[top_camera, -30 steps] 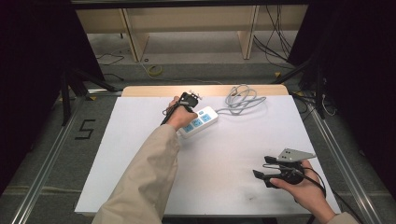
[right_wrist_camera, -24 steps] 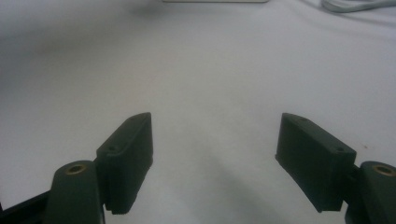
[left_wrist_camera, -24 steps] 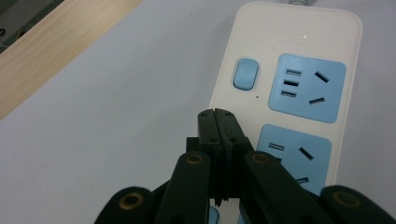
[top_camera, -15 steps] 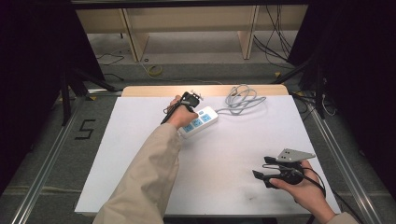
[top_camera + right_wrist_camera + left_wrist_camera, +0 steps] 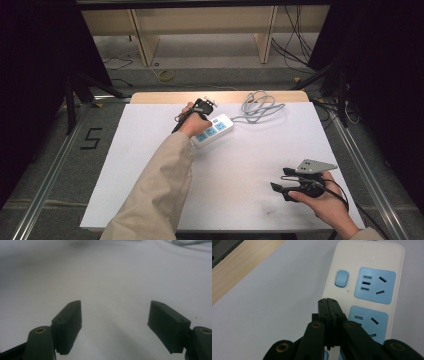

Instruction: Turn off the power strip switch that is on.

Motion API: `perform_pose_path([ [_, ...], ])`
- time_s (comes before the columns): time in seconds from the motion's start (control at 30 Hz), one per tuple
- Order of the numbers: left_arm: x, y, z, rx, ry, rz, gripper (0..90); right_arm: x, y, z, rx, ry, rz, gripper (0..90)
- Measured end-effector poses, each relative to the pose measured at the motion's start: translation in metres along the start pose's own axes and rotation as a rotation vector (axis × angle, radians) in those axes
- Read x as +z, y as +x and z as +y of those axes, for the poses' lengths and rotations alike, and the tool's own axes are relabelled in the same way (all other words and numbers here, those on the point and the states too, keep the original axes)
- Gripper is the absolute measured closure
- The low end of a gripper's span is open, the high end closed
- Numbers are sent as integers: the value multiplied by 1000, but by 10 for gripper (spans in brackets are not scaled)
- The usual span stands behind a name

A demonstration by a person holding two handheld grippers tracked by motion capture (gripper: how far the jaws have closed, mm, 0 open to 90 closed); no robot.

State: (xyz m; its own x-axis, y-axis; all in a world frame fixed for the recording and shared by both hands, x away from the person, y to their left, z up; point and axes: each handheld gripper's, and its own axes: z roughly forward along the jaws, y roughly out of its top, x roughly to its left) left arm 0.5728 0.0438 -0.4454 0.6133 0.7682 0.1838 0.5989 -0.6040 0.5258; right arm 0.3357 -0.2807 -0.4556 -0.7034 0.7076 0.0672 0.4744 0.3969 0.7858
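Note:
A white power strip with blue sockets lies near the far middle of the white table, its grey cable coiled behind it. My left gripper hovers over the strip's far end. In the left gripper view its jaws are pressed together, tips just beside the strip's left edge, below the blue switch. They hold nothing. My right gripper rests low at the table's near right, jaws spread wide over bare white surface.
The white table top has a wooden strip along its far edge. Metal rails run down both sides on the floor. A wooden shelf frame stands beyond the table, with loose cables on the floor.

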Motion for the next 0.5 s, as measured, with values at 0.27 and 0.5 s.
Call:
perform_pose_path([
  [0.27,0,-1,-1,0,15,-3,900,0,0,0,-1,0,2,274],
  [0.5,0,-1,0,-14,26,-8,900,0,0,0,0,-1,2,273],
])
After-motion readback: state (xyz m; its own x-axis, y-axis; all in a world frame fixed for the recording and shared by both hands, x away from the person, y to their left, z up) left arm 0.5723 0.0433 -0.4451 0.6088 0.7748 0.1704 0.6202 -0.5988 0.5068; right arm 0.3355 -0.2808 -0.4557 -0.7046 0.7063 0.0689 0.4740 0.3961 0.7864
